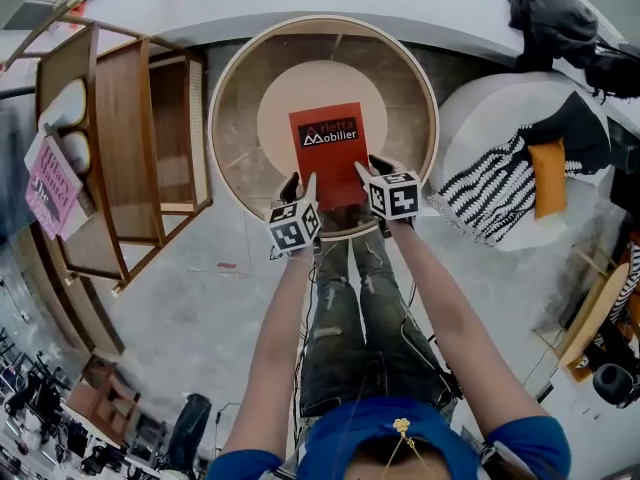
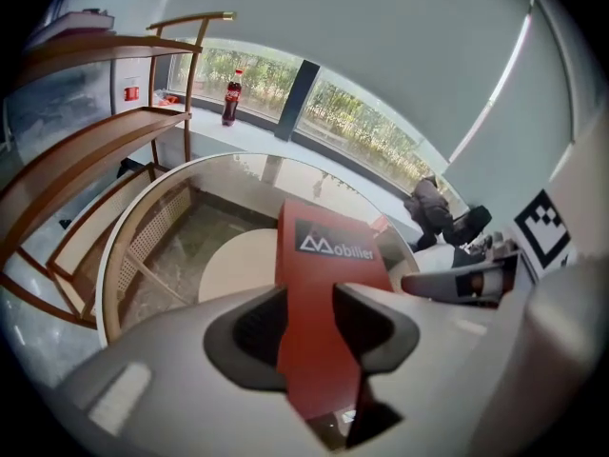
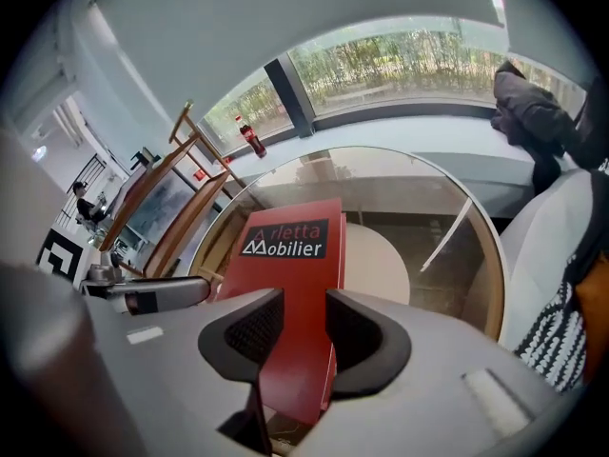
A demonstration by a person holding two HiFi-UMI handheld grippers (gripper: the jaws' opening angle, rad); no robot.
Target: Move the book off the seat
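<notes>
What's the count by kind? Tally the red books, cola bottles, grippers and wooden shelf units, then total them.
red book: 1
cola bottle: 1
grippers: 2 (left gripper, right gripper, fingers of both on the red book)
wooden shelf unit: 1
Total: 5

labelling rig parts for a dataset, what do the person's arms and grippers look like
The left gripper and right gripper each have a light grey moulded body, two black ribbed pads and a white cube printed with black square markers. The person wears short blue sleeves; forearms are bare.
</notes>
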